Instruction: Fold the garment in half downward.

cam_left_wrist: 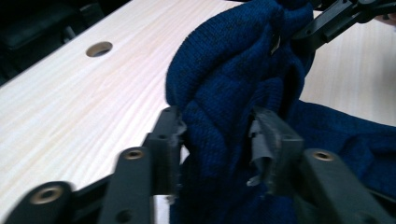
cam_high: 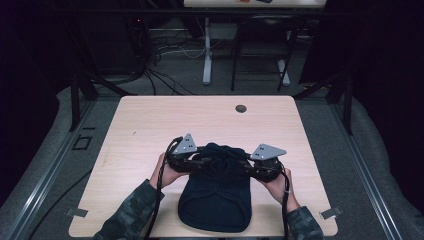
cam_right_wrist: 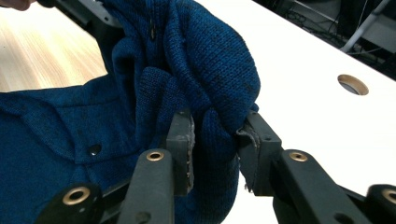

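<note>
Two grippers clamp the dark blue knit garment (cam_high: 216, 192) at its far end: left gripper (cam_high: 195, 162) and right gripper (cam_high: 252, 167) level, its length running toward the person on the tabletop (cam_high: 150, 120).

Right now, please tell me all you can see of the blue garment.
The garment is dark blue knit, with small dark snaps near a flap. Its near part lies flat on the table; its far part is bunched and lifted. The left gripper and the right gripper each pinch a thick fold of it between their jaws, one at each side.
</note>
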Demonstrator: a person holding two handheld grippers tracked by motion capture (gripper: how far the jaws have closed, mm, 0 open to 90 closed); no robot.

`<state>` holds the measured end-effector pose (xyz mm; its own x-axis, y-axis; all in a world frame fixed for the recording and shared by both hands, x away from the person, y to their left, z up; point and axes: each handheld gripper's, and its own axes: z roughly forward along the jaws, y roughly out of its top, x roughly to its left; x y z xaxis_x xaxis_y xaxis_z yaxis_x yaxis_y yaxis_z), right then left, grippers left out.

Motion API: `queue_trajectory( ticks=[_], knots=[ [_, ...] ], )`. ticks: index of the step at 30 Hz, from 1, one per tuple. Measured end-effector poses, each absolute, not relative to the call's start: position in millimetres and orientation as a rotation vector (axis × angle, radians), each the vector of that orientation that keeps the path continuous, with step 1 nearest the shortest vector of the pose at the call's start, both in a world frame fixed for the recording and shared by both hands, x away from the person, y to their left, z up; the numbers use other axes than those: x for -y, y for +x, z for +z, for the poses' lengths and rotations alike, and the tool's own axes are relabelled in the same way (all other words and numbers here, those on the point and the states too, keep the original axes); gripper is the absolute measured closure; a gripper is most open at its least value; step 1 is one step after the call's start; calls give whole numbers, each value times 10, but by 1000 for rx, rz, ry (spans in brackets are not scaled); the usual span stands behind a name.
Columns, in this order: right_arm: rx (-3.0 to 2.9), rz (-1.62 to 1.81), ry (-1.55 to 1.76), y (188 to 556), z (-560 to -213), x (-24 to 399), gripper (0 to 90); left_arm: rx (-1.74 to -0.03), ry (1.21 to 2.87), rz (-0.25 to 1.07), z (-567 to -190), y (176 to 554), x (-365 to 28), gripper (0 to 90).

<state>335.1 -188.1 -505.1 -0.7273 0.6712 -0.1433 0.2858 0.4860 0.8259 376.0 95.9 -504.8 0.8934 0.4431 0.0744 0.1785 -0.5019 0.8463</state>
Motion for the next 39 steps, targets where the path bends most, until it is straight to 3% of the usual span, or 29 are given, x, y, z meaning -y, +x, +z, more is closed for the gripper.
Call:
queue_trajectory(
  ticks=[2, 5, 13, 22, 26, 28, 32, 39],
  knots=[
    [-2283, 1139, 777, 3335, -5053, 1869, 675, -461, 2107, 331, -5053, 3756, -955, 441],
    [-2290, 1130, 758, 3314, -5054, 1853, 676, -472, 2124, 334, -5068, 3738, -950, 435],
    [-2312, 1148, 764, 3286, -5056, 1862, 658, -463, 2128, 356, -5120, 3677, -991, 642],
    [-2394, 1163, 887, 3366, -5182, 1921, 373, -419, 2119, 370, -5137, 3609, -1009, 679],
    [-2446, 1138, 952, 3426, -5280, 1932, 459, -412, 2117, 364, -5148, 3586, -1027, 678],
    [-2438, 1126, 938, 3420, -5314, 1915, 623, -408, 2122, 359, -5155, 3572, -1040, 677],
    [-2402, 1105, 865, 3382, -5294, 1871, 703, -411, 2125, 343, -5179, 3530, -1071, 668],
    [-2331, 1091, 764, 3377, -5257, 1841, 747, -418, 2119, 276, -5266, 3447, -1123, 653]
  ],
)
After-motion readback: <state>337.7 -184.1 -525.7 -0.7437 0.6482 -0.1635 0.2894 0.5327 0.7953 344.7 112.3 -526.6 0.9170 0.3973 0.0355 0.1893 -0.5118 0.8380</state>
